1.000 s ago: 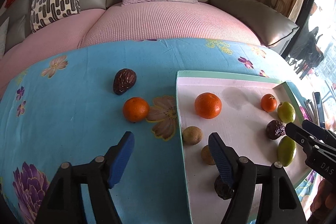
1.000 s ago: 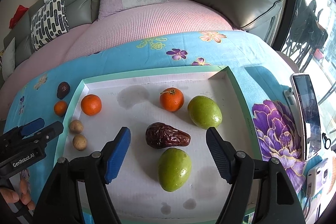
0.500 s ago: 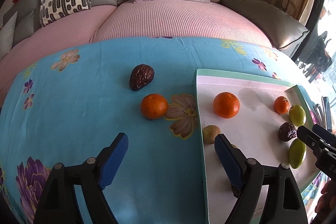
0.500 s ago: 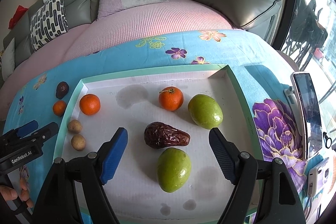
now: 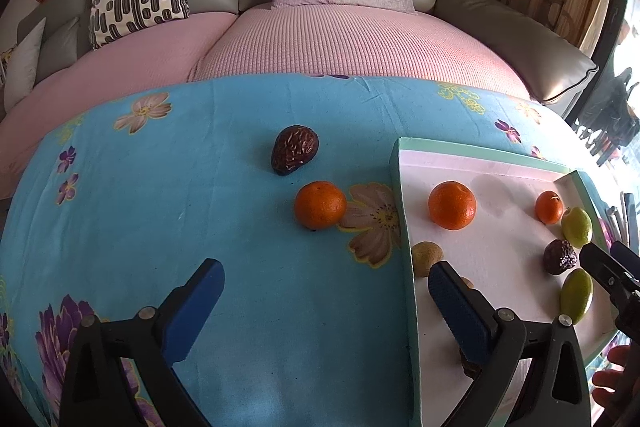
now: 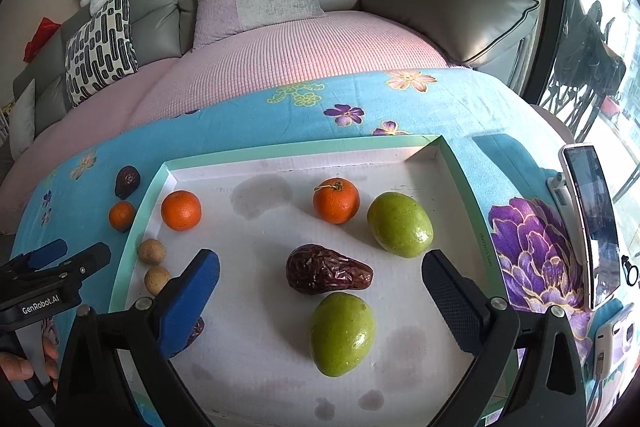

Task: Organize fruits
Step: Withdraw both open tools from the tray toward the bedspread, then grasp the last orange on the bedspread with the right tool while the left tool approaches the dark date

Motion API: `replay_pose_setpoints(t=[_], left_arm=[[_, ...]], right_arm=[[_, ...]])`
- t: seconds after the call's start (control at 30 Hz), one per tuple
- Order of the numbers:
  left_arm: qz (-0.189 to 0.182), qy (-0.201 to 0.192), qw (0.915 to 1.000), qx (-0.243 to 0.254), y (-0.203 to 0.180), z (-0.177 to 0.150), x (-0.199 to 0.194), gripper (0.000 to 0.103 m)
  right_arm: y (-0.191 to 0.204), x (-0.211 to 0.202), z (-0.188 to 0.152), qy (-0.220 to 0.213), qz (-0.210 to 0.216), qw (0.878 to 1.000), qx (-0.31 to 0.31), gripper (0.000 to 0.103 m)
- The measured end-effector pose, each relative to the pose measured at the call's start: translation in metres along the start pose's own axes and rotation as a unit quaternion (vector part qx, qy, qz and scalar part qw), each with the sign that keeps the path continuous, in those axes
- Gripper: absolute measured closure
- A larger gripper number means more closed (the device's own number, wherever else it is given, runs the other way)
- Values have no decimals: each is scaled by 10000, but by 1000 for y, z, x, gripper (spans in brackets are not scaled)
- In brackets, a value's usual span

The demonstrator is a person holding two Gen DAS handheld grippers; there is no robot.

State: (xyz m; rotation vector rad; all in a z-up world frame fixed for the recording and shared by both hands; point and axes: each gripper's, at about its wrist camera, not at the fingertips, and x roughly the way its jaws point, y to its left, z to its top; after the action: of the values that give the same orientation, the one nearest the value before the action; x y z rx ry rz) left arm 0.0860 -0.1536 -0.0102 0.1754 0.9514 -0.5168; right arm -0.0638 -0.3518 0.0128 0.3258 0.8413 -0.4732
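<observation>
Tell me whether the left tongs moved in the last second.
Yes. The left tongs shifted left, off the tray: in the left wrist view its edge slid right, and the loose orange now sits between the tips.

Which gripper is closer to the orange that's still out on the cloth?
Left. The left gripper is open just short of the orange; the right gripper is open over the tray, far side.

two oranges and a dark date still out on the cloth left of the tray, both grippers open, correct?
Not quite: only one orange sits on the cloth with the dark date, per the left wrist view; the other oranges are inside the tray. Left gripper and right gripper are both open.
</observation>
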Motion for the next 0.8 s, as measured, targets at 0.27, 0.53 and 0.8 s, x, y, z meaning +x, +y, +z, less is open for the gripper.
replay_pose_setpoints(t=[0.27, 0.53, 0.8], left_arm=[[95, -125, 9996, -223, 19, 5, -9, 0], [395, -289, 9966, -670, 60, 8, -20, 0], [640, -441, 9894, -1229, 106, 6, -34, 0]], right_arm=[[18, 0, 0, -14, 235, 9994, -260, 2], [46, 3, -1, 27, 498, 9974, -516, 2], [81, 9, -5, 89, 811, 9935, -795, 2]])
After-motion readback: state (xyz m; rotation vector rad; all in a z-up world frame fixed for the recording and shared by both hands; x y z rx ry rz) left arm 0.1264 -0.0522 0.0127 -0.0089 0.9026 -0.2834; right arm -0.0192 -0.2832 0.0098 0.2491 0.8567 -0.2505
